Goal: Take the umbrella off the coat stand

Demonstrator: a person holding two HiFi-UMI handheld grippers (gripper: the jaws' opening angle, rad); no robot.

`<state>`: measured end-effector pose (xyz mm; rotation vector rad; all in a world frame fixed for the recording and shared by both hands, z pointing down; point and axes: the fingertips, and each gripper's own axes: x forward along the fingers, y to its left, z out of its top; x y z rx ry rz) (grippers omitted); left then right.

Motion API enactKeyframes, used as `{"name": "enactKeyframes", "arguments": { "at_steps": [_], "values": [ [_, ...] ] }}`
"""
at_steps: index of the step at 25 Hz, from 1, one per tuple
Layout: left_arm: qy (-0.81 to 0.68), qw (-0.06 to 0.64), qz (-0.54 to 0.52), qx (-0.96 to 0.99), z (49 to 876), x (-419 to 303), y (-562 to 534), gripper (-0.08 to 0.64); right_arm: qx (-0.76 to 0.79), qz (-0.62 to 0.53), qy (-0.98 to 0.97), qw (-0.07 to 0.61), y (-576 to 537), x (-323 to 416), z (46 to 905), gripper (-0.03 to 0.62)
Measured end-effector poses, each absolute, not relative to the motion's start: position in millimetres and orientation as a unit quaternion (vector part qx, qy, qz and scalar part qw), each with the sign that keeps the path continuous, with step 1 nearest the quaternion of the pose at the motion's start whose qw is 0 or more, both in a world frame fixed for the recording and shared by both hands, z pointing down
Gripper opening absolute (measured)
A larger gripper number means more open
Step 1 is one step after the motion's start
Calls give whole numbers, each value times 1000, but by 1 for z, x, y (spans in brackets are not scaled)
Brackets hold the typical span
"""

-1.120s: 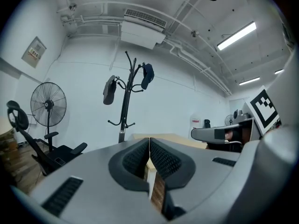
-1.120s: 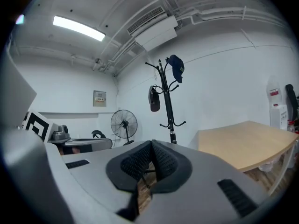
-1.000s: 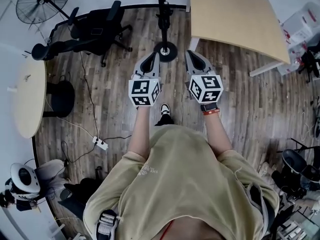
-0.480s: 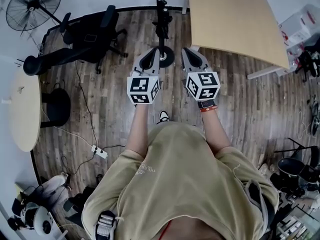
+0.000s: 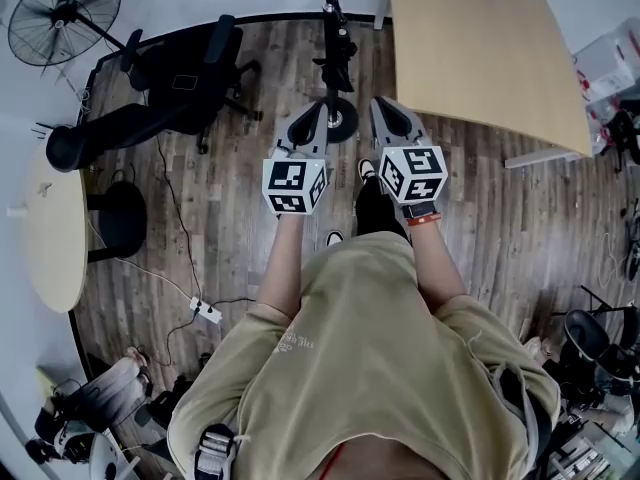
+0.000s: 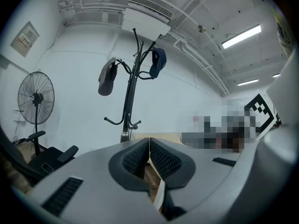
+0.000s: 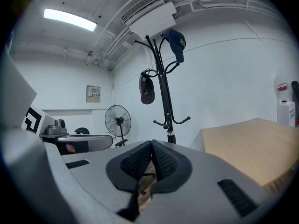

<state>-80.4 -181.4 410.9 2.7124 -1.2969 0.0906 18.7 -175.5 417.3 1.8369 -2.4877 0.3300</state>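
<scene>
The black coat stand (image 5: 331, 28) rises at the top middle of the head view, its round base (image 5: 341, 119) on the wood floor. A dark long thing (image 5: 340, 56) hangs along its pole; I cannot tell whether it is the umbrella. In the left gripper view the coat stand (image 6: 130, 94) carries a grey cap (image 6: 107, 78) and a blue cap (image 6: 159, 59). The same stand (image 7: 162, 92) shows ahead in the right gripper view. My left gripper (image 5: 308, 121) (image 6: 149, 141) and right gripper (image 5: 386, 114) (image 7: 152, 144) are held side by side just short of the base, both shut and empty.
A light wooden table (image 5: 480, 38) stands right of the stand. A black office chair (image 5: 190, 63) and a floor fan (image 5: 60, 13) are at the left, with a round table (image 5: 50, 218) beyond. A cable and power strip (image 5: 205, 313) lie on the floor.
The person has walked forward, one foot now stepping ahead under the right gripper. Both grippers came along toward the coat stand, still shut and side by side.
</scene>
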Motion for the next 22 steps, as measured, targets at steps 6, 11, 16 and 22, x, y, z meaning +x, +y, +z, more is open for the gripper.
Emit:
{"name": "enactKeyframes", "arguments": {
  "at_steps": [6, 11, 16, 22],
  "values": [
    [-433, 80, 32, 897, 425, -63, -228, 25, 556, 129, -821, 15, -232, 25, 430, 14],
    [-431, 82, 32, 898, 435, -51, -254, 25, 537, 121, -835, 7, -256, 30, 440, 14],
    [-432, 74, 35, 898, 439, -31, -277, 25, 535, 118, -835, 36, -281, 50, 453, 14],
    [-434, 64, 27, 898, 437, -23, -301, 25, 514, 105, -849, 69, -309, 54, 465, 14]
  ]
}}
